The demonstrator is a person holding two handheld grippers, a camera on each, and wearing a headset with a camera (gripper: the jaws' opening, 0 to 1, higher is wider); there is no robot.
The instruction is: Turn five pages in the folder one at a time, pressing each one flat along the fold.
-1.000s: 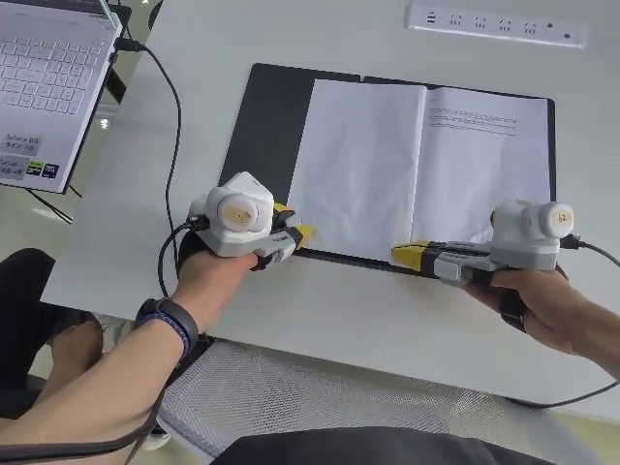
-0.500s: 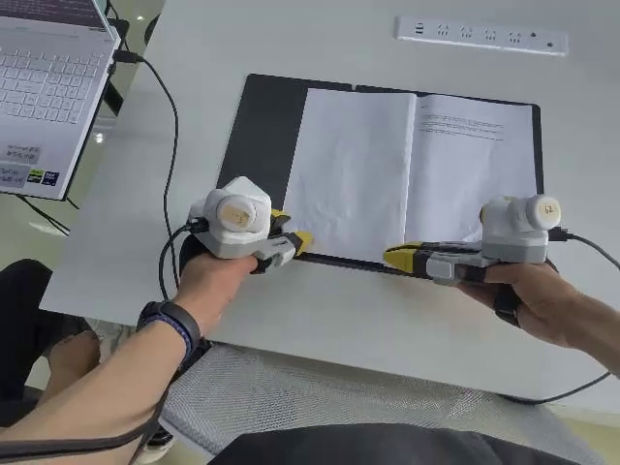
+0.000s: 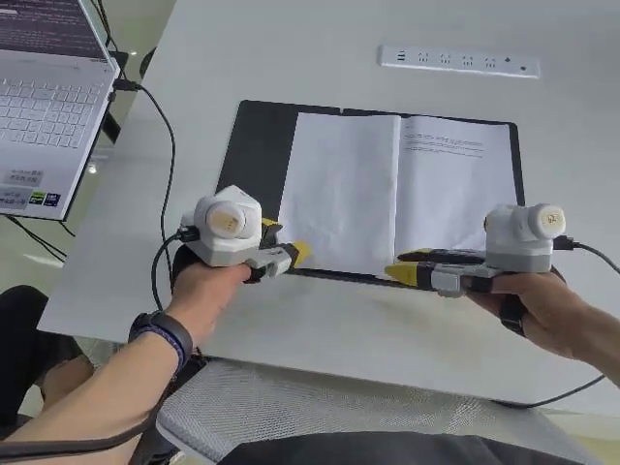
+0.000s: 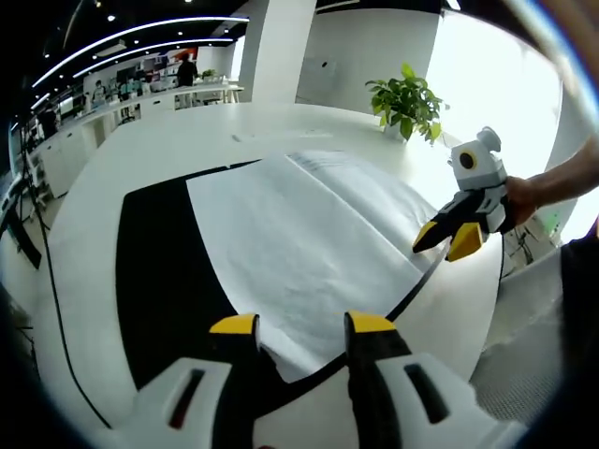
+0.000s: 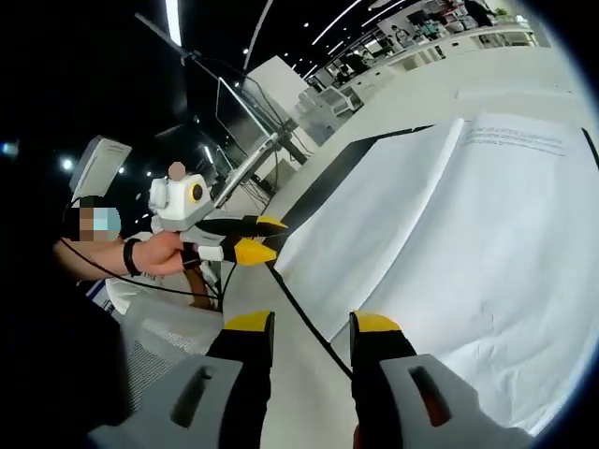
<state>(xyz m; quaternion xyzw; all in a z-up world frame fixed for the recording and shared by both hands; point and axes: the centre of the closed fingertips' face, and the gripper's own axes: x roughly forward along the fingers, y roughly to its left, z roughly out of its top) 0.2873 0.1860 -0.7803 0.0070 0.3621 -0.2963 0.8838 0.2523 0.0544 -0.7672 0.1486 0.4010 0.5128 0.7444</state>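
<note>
While the black folder (image 3: 254, 155) lies open and flat in the middle of the white worktop (image 3: 320, 320), both hand-held grippers are held at its near edge. White paper pages spread across the folder: a blank left-hand sheet (image 3: 339, 189) leaves a strip of black cover bare toward the worktop's left edge, and a right-hand sheet (image 3: 455, 184) carries a few lines of small print along its top. The white left gripper (image 3: 291, 254), with yellow-tipped jaws, sits at the near left corner of the blank sheet, its jaws apart with a clear gap and nothing between them; in the left gripper view that corner lies just beyond the tips. The matching white right gripper (image 3: 402, 273) points leftward along the folder's near edge, just below the fold, and the right gripper view shows its jaws likewise spread and holding nothing. The two grippers face each other, well apart. A long white power strip (image 3: 458, 60) lies near the worktop's far edge, an open silver laptop (image 3: 44, 116) stands by the far left corner, and a thin black cable (image 3: 172, 145) runs from beside it along the left edge toward the left gripper
</note>
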